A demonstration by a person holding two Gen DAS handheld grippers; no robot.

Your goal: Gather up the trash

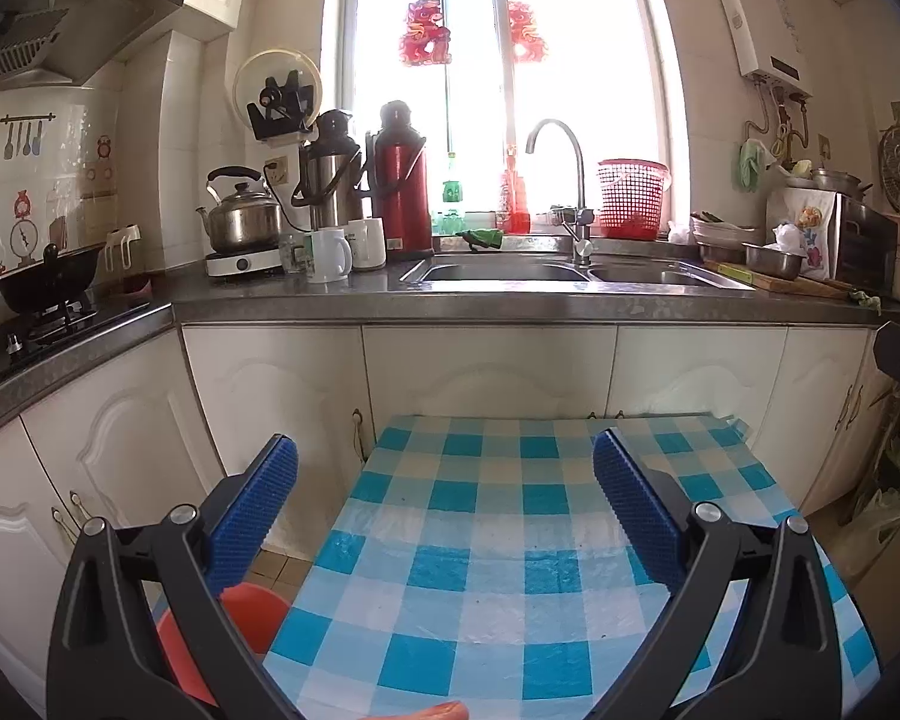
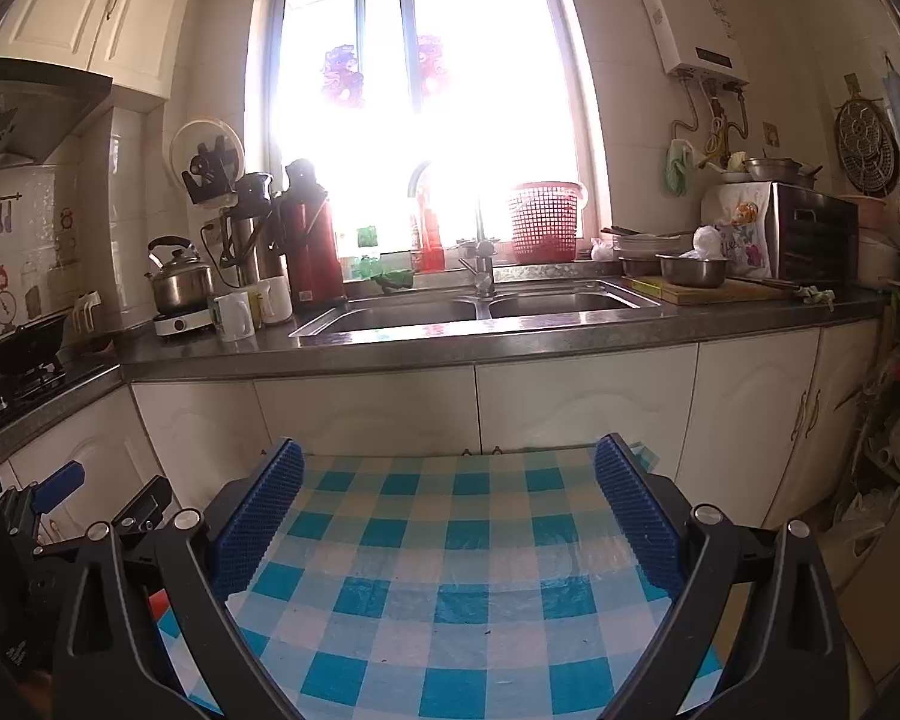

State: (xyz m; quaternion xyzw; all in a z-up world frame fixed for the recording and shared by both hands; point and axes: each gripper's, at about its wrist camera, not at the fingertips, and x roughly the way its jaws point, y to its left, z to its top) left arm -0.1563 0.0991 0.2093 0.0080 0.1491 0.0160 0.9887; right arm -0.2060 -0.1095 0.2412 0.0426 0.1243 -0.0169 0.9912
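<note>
Both grippers hover over a small table covered with a blue and white checked cloth (image 1: 486, 540), the same table (image 2: 450, 570) showing in the right wrist view. My left gripper (image 1: 445, 450) is open, with nothing between its blue pads. My right gripper (image 2: 449, 456) is open too and holds nothing. An orange-red strip (image 1: 444, 710), possibly a scrap, peeks in at the bottom edge of the left wrist view. The left gripper's side (image 2: 60, 486) shows at the left of the right wrist view. No other trash shows on the cloth.
A red round stool or bin (image 1: 234, 630) stands on the floor left of the table. Behind runs a counter (image 1: 510, 300) with a double sink (image 1: 498, 273), tap, kettle (image 1: 243, 216), red flask (image 1: 399, 192), mugs, red basket (image 1: 630, 198) and bowls. White cabinet doors (image 2: 366, 408) face the table.
</note>
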